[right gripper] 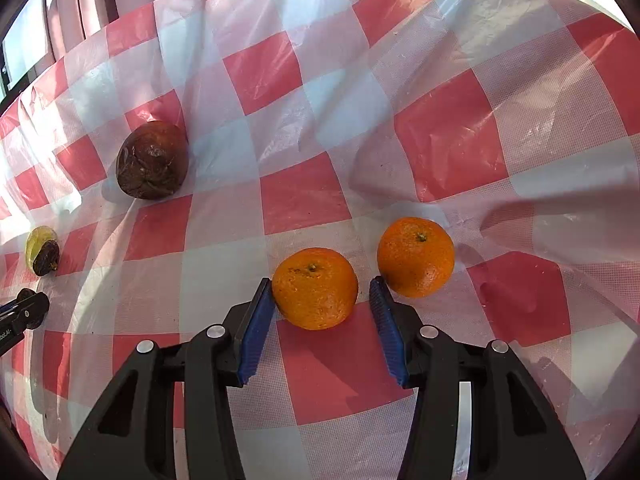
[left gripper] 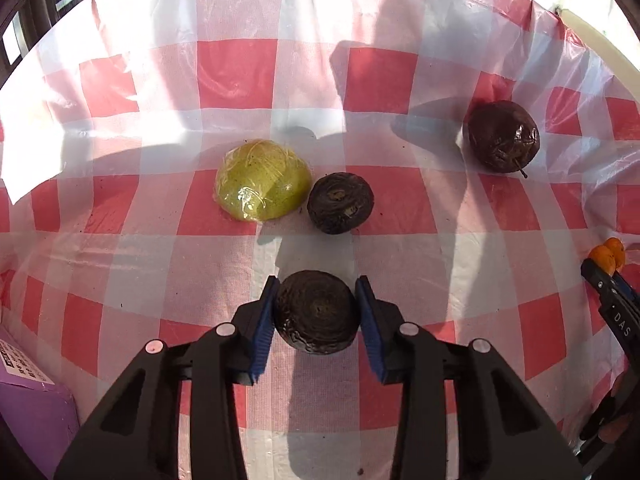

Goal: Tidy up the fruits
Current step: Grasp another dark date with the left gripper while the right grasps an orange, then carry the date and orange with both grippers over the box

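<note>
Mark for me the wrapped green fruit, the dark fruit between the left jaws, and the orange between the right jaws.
Wrapped green fruit (left gripper: 262,182), left wrist view, middle of its plastic-covered top.
Dark fruit (left gripper: 316,312), left wrist view, centre of its upper face.
Orange (right gripper: 315,289), right wrist view, centre of its peel.

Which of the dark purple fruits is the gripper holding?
The wrinkled dark purple round fruit clamped between the left gripper's blue fingers. The other two lie free on the checked cloth: one touching the wrapped green fruit, one alone.

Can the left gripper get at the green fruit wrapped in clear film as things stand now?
Probably not yet. The left gripper is shut on a dark wrinkled round fruit, so its jaws are full. The film-wrapped green fruit lies ahead, touching another dark fruit on one side.
</note>
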A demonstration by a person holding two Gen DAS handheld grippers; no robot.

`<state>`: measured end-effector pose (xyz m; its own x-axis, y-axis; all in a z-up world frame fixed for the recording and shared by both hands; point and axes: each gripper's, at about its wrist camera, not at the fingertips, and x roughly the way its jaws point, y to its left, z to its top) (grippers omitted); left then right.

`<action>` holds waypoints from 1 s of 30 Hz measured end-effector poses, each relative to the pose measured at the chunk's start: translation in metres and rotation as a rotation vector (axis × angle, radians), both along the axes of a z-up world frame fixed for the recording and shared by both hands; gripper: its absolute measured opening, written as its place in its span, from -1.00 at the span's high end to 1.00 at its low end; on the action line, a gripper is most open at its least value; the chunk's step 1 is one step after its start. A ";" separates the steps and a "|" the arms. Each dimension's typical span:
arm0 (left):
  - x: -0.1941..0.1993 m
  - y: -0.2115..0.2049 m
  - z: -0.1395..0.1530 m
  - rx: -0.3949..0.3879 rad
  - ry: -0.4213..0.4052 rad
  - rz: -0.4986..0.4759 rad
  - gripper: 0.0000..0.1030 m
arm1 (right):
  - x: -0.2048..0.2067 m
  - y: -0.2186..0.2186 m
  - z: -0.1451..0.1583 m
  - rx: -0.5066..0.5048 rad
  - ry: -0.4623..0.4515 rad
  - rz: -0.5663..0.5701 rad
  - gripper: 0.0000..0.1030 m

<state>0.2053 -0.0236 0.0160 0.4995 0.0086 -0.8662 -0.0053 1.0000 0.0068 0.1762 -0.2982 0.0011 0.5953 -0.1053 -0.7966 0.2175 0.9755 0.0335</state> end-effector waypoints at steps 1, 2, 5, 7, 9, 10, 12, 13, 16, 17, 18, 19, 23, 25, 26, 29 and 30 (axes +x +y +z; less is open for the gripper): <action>-0.010 -0.002 0.001 -0.002 0.002 -0.005 0.25 | 0.000 0.000 0.000 0.000 0.000 0.000 0.04; -0.023 -0.004 0.001 -0.010 0.004 -0.004 0.25 | 0.000 0.000 0.000 -0.001 0.000 0.000 0.04; -0.067 -0.009 0.003 -0.021 0.008 0.023 0.26 | 0.000 0.001 0.000 -0.007 0.002 0.002 0.04; -0.099 -0.016 0.004 -0.017 0.017 0.037 0.25 | 0.000 0.003 0.000 -0.011 0.002 0.003 0.04; -0.137 -0.021 0.001 -0.012 0.033 0.016 0.25 | 0.000 0.005 0.000 -0.012 0.003 0.005 0.04; -0.150 -0.027 0.001 -0.010 0.041 -0.006 0.25 | 0.000 0.005 0.000 -0.012 0.003 0.005 0.04; -0.188 -0.039 0.001 -0.008 0.050 -0.069 0.25 | 0.000 0.006 0.000 -0.008 -0.001 0.013 0.10; -0.194 -0.043 0.002 -0.008 0.054 -0.102 0.25 | -0.001 0.007 0.001 -0.009 -0.005 0.023 0.23; -0.215 -0.057 0.009 0.013 0.047 -0.197 0.25 | -0.010 0.011 0.002 -0.017 -0.007 0.048 0.27; -0.219 -0.060 0.014 0.017 0.038 -0.218 0.25 | -0.019 0.013 0.002 -0.016 -0.005 0.063 0.27; -0.222 -0.060 0.019 0.022 0.026 -0.231 0.25 | -0.030 0.014 0.004 -0.013 -0.006 0.075 0.28; -0.223 -0.059 0.023 0.029 0.013 -0.238 0.25 | -0.041 0.016 0.006 -0.013 -0.008 0.088 0.28; -0.224 -0.039 0.033 0.035 -0.005 -0.198 0.25 | -0.090 0.026 0.019 0.000 -0.008 0.149 0.28; -0.225 -0.025 0.032 0.027 0.007 -0.160 0.25 | -0.112 0.032 0.022 0.022 0.012 0.176 0.28; -0.227 -0.018 0.031 0.023 0.013 -0.144 0.25 | -0.120 0.037 0.023 0.027 0.025 0.196 0.28; -0.233 -0.002 0.030 0.018 0.020 -0.120 0.25 | -0.143 0.059 0.027 0.018 0.050 0.263 0.28; -0.236 0.002 0.031 0.018 0.019 -0.122 0.25 | -0.152 0.066 0.027 0.017 0.055 0.279 0.28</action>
<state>-0.0311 -0.0216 0.0471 0.4812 -0.0355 -0.8759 0.1163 0.9929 0.0237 0.0239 -0.2321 0.0282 0.5553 0.0706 -0.8286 -0.0577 0.9973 0.0463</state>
